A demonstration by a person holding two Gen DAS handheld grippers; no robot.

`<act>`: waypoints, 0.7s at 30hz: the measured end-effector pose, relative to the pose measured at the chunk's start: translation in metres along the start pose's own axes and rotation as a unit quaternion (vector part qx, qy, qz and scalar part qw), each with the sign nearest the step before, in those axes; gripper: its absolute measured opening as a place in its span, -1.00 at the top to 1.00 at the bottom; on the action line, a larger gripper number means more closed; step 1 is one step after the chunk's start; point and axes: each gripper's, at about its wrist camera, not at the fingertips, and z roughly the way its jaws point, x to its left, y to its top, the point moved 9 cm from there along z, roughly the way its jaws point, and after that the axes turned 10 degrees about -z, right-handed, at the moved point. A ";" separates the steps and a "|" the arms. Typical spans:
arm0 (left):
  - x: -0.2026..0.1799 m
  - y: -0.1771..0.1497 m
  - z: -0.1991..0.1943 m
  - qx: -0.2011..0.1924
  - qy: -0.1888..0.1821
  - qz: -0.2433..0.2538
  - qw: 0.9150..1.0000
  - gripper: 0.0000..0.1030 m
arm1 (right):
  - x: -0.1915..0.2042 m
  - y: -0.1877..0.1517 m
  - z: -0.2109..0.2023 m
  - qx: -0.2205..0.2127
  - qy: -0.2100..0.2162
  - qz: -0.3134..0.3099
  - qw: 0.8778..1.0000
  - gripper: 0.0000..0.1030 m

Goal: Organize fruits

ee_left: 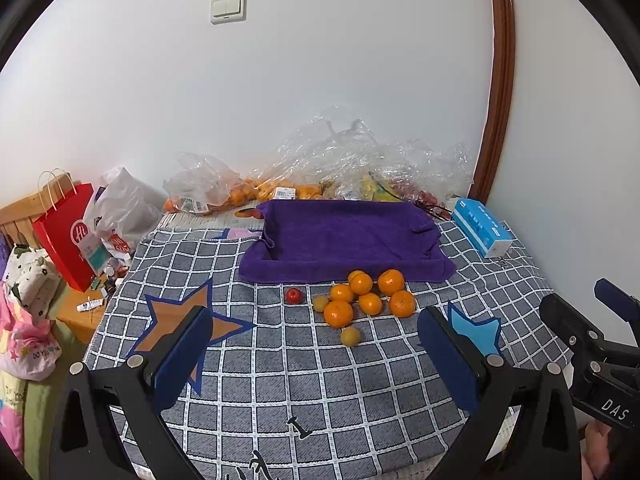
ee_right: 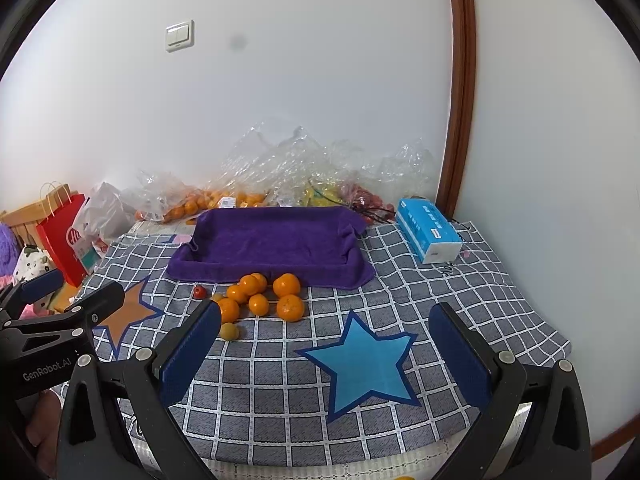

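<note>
Several oranges (ee_left: 362,294) (ee_right: 264,294) lie in a cluster on the checked cloth, just in front of a tray draped in a purple towel (ee_left: 344,240) (ee_right: 272,244). A small red fruit (ee_left: 293,295) (ee_right: 199,291) sits to their left, and two small yellow fruits (ee_left: 351,336) (ee_right: 229,331) lie close by. My left gripper (ee_left: 316,354) hovers open over the cloth, short of the fruit, with nothing between its fingers. My right gripper (ee_right: 326,346) is open too, above the blue star, to the right of the cluster.
Clear plastic bags (ee_left: 320,176) (ee_right: 256,188) with more fruit are piled along the back wall. A blue tissue box (ee_left: 482,226) (ee_right: 430,230) lies at the back right. A red paper bag (ee_left: 66,232) (ee_right: 62,236) and clutter stand off the left edge.
</note>
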 end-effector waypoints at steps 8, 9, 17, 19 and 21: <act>0.001 -0.001 0.000 -0.001 0.001 0.002 1.000 -0.99 | 0.001 0.000 -0.001 -0.002 0.001 0.004 1.000 -0.99; 0.001 -0.002 0.000 -0.001 0.002 0.002 1.000 -0.99 | 0.001 -0.001 -0.001 -0.002 0.001 0.004 1.000 -0.99; 0.000 -0.002 0.000 -0.004 0.004 0.005 1.000 -0.99 | -0.001 -0.002 -0.003 -0.004 0.002 0.006 1.000 -0.99; 0.000 -0.002 -0.001 -0.004 0.004 0.006 1.000 -0.99 | -0.001 -0.002 -0.003 -0.005 0.002 0.005 1.000 -0.99; -0.001 -0.002 -0.001 -0.004 0.004 0.006 1.000 -0.99 | -0.002 -0.003 -0.003 -0.006 0.002 0.006 1.000 -0.99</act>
